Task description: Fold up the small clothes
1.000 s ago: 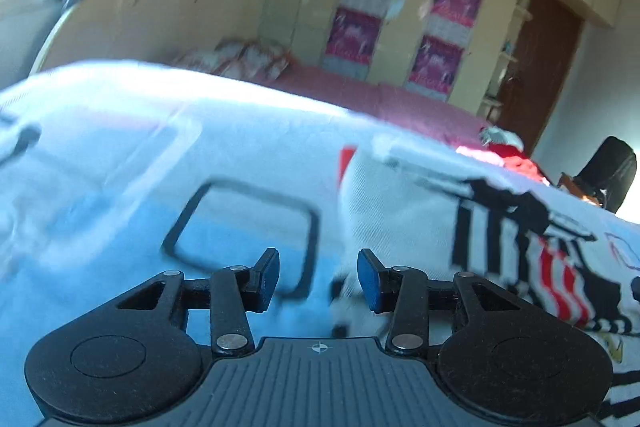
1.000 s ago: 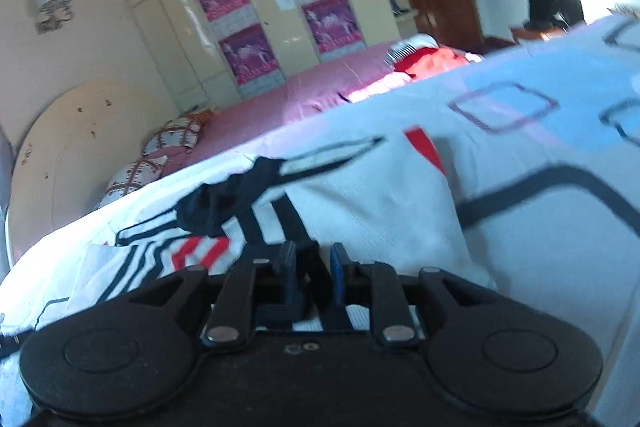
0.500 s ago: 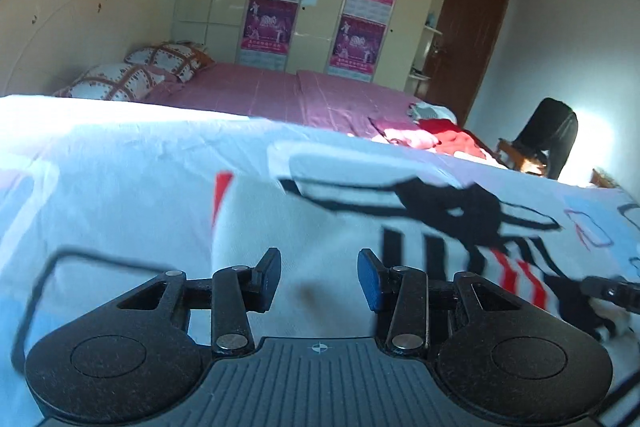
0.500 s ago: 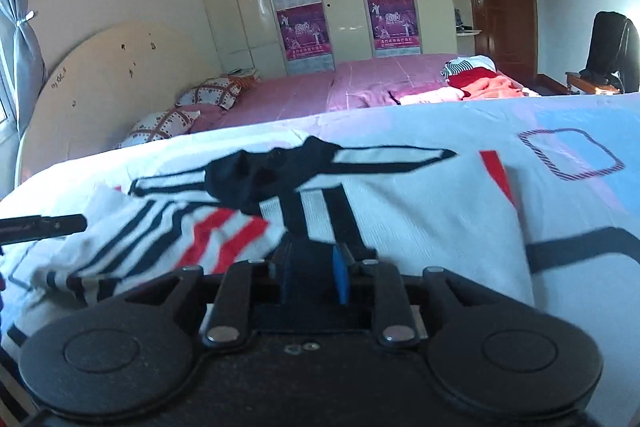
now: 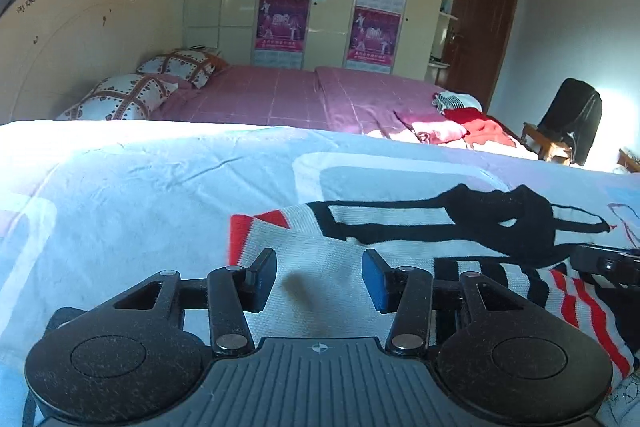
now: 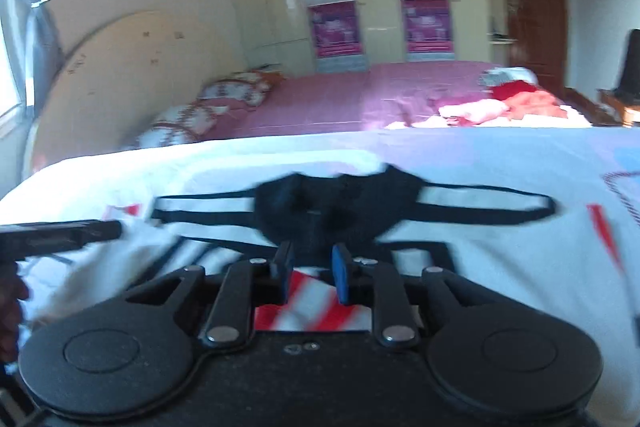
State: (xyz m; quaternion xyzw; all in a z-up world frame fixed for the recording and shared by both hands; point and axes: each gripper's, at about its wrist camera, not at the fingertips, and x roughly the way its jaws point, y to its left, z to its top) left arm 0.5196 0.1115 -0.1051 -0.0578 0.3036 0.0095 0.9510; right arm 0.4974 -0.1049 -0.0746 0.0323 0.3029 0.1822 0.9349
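A small white knit garment [image 5: 332, 259] with black and red stripes and a black collar [image 5: 504, 215] lies on the pale patterned bedsheet [image 5: 120, 203]. My left gripper [image 5: 319, 277] is open and empty, low over the garment's left part near its red-edged corner. In the right wrist view the garment [image 6: 500, 247] spreads ahead, blurred. My right gripper [image 6: 310, 273] is partly open over a red-and-white striped fold [image 6: 308, 303], with nothing pinched. Each gripper shows at the edge of the other's view.
A pink bed [image 5: 288, 95] with patterned pillows [image 5: 120, 99] and a heap of red and white clothes [image 5: 460, 125] lies behind. A wardrobe with posters [image 5: 288, 11], a brown door [image 5: 484, 23] and a chair with a dark coat [image 5: 572, 123] stand beyond.
My right gripper was shut on the dark and striped fold and has opened, letting it go. Both grippers have swung to face the garment squarely. The left stays open.
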